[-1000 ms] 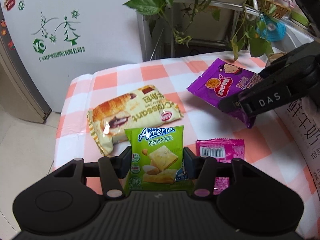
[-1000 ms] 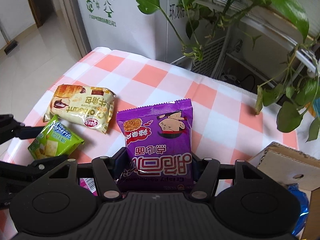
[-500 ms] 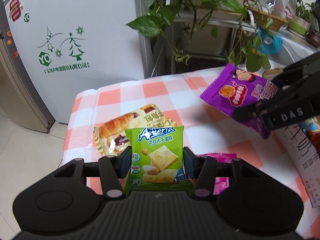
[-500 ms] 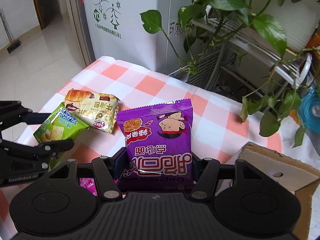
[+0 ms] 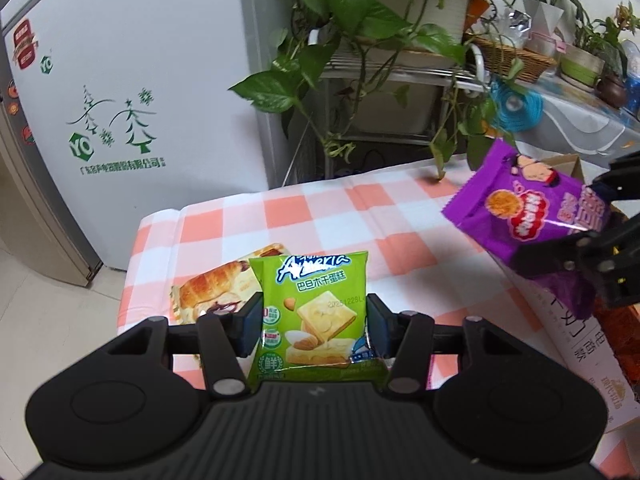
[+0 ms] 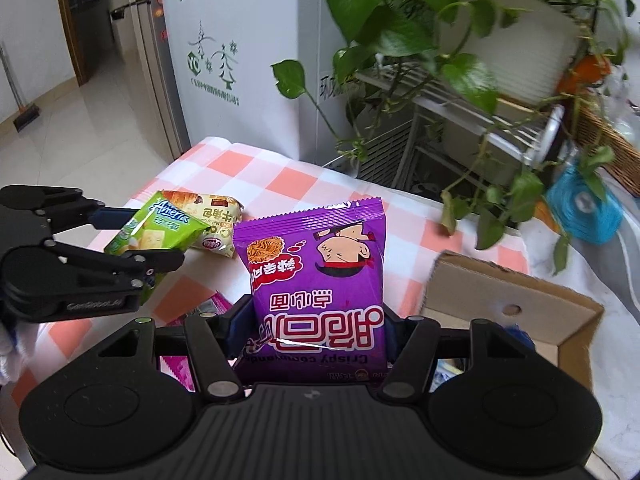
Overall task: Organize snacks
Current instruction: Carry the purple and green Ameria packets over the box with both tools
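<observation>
I judged both packets light, soft and crushable: left fingers (image 5: 312, 330) pinched the green biscuit packet (image 5: 314, 312) by its side edges, right fingers (image 6: 316, 330) the purple noodle packet (image 6: 316, 280) likewise.

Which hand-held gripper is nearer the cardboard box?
Right. The right hand-held gripper, shut on the purple packet, hangs beside the cardboard box; the left hand-held gripper, holding the green packet, is farther off.
</observation>
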Demonstrator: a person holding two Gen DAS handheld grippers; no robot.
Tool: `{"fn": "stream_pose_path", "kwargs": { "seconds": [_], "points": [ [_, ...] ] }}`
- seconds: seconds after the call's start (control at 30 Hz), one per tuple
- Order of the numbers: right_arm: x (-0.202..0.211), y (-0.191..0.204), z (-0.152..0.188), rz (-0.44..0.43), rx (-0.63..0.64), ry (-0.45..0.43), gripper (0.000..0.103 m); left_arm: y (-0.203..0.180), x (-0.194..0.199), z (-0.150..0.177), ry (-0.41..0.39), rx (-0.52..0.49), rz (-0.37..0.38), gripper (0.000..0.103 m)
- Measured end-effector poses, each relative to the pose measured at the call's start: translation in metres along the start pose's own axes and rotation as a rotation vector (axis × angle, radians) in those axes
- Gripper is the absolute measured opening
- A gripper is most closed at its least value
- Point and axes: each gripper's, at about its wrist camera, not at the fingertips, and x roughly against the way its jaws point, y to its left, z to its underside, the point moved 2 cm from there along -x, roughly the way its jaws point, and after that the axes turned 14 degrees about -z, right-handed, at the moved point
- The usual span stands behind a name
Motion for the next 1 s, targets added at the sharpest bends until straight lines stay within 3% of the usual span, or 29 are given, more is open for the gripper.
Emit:
{"fn": "stream_pose_path", "kwargs": {
  "seconds": [0.33,0.53,1.0],
  "points": [
    [0.023,-0.039,0.012,0.056,-0.088,-0.020,0.068,-0.023,0.014,-0.005,-0.053,-0.042,0.037,0.052],
    [0.045,-0.066,0.013,0.092,-0.141,-0.076,0.068,-0.044,0.029,-0.012,-0.098,-0.059,0.080,0.052],
    [0.091,-0.115,0.026,0.144,-0.298,-0.191,0.068,-0.136,0.049,-0.034,-0.116,-0.018,0.238,0.052]
  ]
}}
